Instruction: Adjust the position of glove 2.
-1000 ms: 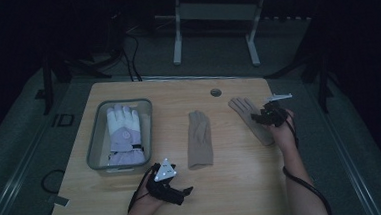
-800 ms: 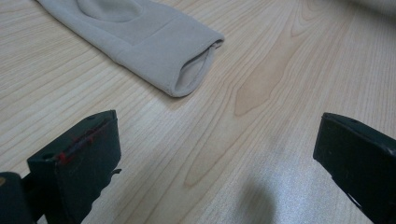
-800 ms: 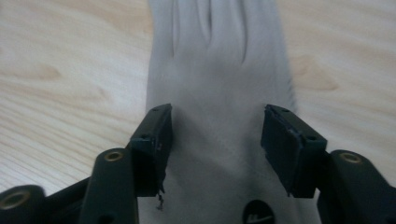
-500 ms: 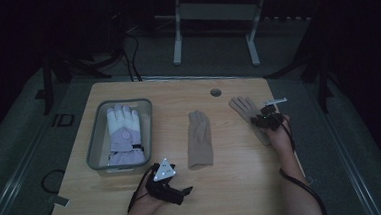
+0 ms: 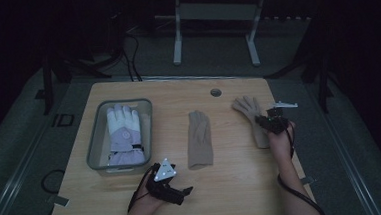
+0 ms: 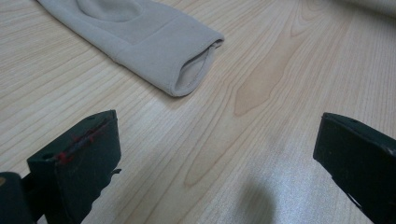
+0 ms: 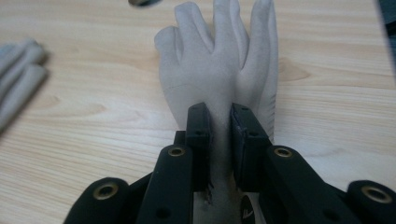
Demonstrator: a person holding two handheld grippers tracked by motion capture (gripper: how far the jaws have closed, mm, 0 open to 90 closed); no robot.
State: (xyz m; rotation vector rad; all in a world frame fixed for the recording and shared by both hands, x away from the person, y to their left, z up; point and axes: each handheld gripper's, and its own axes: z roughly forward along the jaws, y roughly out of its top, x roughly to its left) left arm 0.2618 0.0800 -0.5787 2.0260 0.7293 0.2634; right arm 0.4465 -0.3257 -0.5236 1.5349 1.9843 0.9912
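Since the earlier frame, right gripper (image 7: 219,126) has just closed, seemingly pinching beige glove (image 7: 219,70) between its jaws.

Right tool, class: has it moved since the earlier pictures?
Yes. The right tool has slid toward the person along the beige glove, away from the table's hole, jaws closing on it.

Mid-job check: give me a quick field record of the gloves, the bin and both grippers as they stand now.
right gripper: jaws have just been closing, now pinching the right beige glove near its cuff
left gripper: open, low over the table, holding nothing
middle beige glove: flat on the table, untouched
clear bin: holds a white and lilac glove
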